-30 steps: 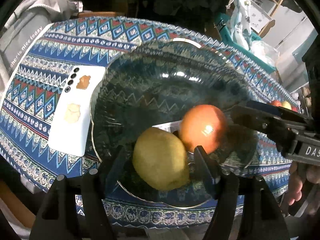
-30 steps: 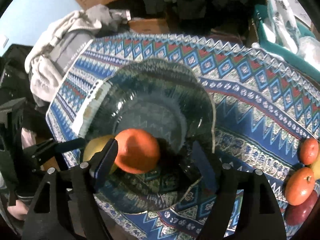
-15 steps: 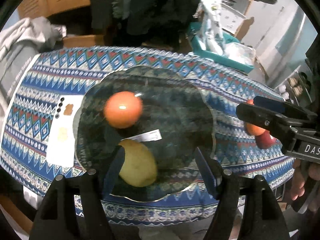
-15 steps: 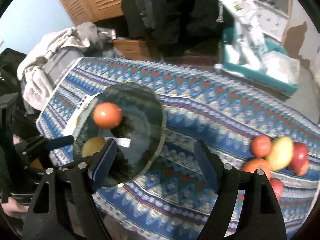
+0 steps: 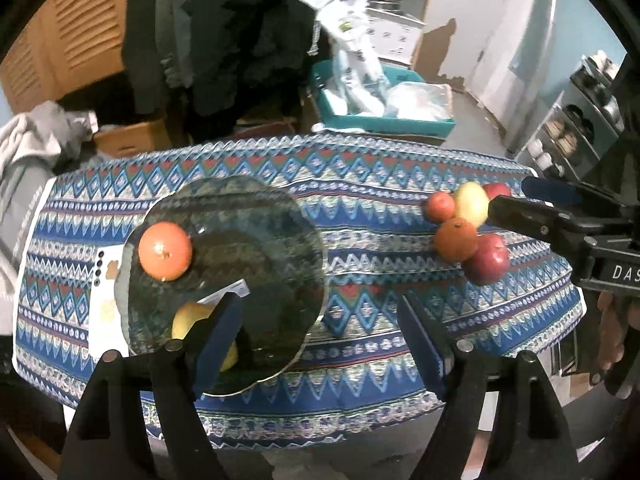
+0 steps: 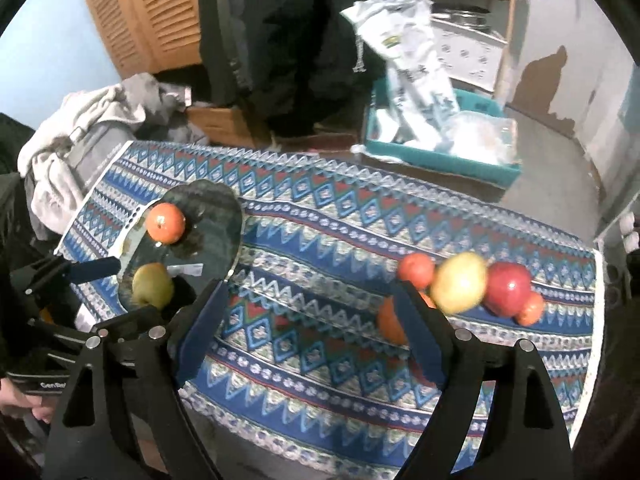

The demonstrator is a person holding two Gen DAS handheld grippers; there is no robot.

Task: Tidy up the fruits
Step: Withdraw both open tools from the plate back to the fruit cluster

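A dark glass plate [image 5: 260, 248] lies at the left of the patterned tablecloth [image 5: 380, 184]. On it rest an orange [image 5: 165, 251] and a yellow-green fruit [image 5: 188, 318], which my left finger partly hides. My left gripper [image 5: 320, 320] hovers above the plate's right edge, its jaws opening with nothing between them. To the right lies a pile of loose fruit [image 5: 466, 236]. In the right wrist view my right gripper [image 6: 312, 308] hangs over the cloth between the plate [image 6: 216, 216] and the fruit pile [image 6: 460, 282], jaws opening and empty.
A white phone [image 5: 102, 292] lies left of the plate. Behind the table stand a teal crate [image 5: 384, 108] with plastic bags and a heap of grey clothes [image 5: 32, 140]. A person's hand [image 5: 612, 332] holds the right gripper's handle.
Both grippers have risen and drawn back from the plate, with their jaws wider. The orange has rolled to the plate's far left. The fruit pile on the right has come into view.
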